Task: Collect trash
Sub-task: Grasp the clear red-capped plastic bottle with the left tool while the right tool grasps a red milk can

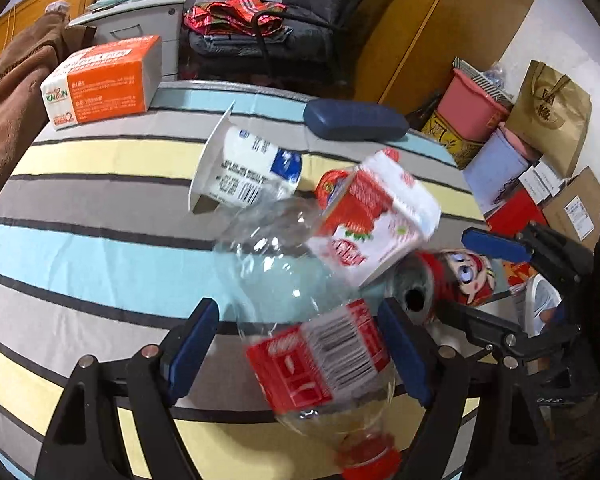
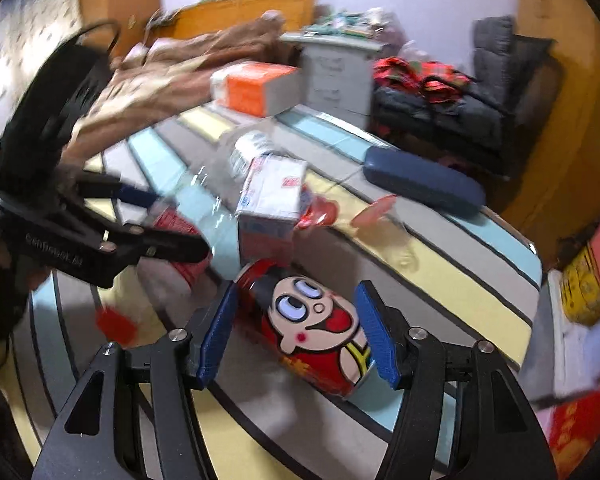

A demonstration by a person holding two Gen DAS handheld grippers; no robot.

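Observation:
A clear plastic bottle (image 1: 316, 352) with a red label and red cap lies blurred between the fingers of my left gripper (image 1: 296, 312). Its right pad is at the label and its left pad stands apart, so the gripper is open. A red can (image 2: 320, 320) with a cartoon face lies on the striped bed sheet (image 2: 440, 280) between the pads of my right gripper (image 2: 298, 292), which is open around it. In the left wrist view the can (image 1: 444, 276) and right gripper (image 1: 456, 272) sit at the right. A strawberry milk carton (image 1: 376, 216) and a white yogurt cup (image 1: 244, 172) lie behind.
A dark blue case (image 1: 354, 120) and an orange-and-white box (image 1: 104, 80) rest at the bed's far side. A brown blanket (image 1: 12, 100) is heaped at the left. Bags and boxes (image 1: 540, 120) crowd the floor to the right, with a dark chair (image 1: 308, 20) beyond.

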